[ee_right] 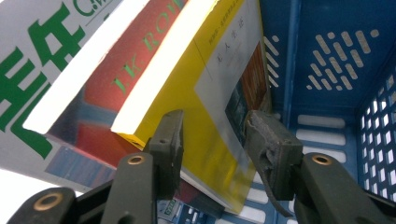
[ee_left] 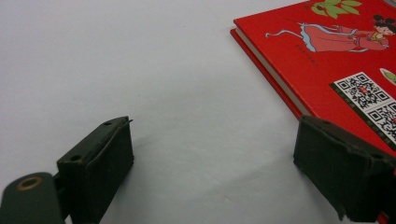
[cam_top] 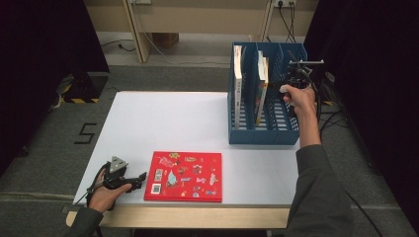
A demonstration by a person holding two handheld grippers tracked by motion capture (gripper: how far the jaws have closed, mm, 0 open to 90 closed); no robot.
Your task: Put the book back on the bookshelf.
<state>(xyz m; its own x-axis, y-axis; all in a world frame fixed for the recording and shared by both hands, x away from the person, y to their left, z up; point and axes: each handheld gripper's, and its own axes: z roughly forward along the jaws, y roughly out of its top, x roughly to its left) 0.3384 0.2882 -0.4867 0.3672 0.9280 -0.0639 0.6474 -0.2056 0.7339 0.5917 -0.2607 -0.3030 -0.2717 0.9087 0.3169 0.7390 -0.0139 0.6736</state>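
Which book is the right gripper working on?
Find the blue file rack at the table's far right. In its middle compartment books lean together; the right gripper straddles the yellow book. Its yellow cover sets it apart from the red one beside it.

A white table top [cam_top: 163,123] with a pale wooden front edge is set on grey carpeted floor [cam_top: 39,163], on which a black numeral five [cam_top: 85,133] is marked to the left. Dark curtains [cam_top: 44,44] are hung at both sides, and a black box with yellow-and-black hazard stripes [cam_top: 81,89] is placed by the left one. Behind, pale wooden furniture legs [cam_top: 136,29] and a beige wall with a socket and trailing cables [cam_top: 286,15] are seen under even light.
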